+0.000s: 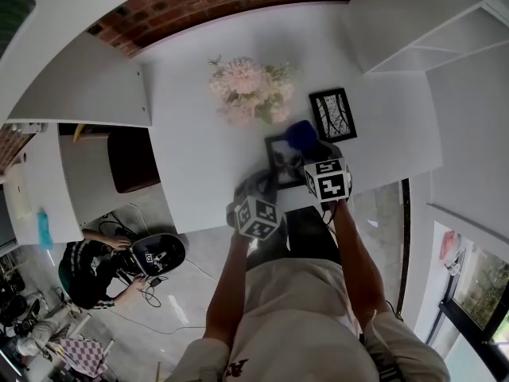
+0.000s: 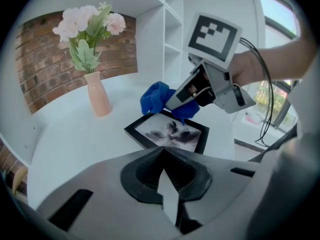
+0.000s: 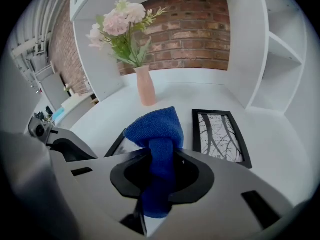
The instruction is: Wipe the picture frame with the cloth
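Nearest my head camera, both marker cubes sit above the table's near edge, one per gripper. Left gripper (image 1: 265,185): its own view shows the jaws brought together with nothing visible between them, tips (image 2: 163,153) at the near edge of the picture frame (image 2: 167,131); I cannot tell whether they press on it. Right gripper (image 3: 158,151): jaws clamped on a blue cloth (image 3: 155,131), which bunches out beyond the tips. From the left gripper view, the cloth (image 2: 156,98) rests against the far edge of the frame, with the right gripper (image 2: 186,98) slanting down over it. The frame lies flat on the white table (image 1: 199,134), glass up, just in front of me (image 1: 282,161). A second frame (image 1: 334,114) lies flat to its right, apart from it. A pink vase of pale flowers (image 3: 145,86) stands upright behind both, before a brick wall (image 3: 195,34).
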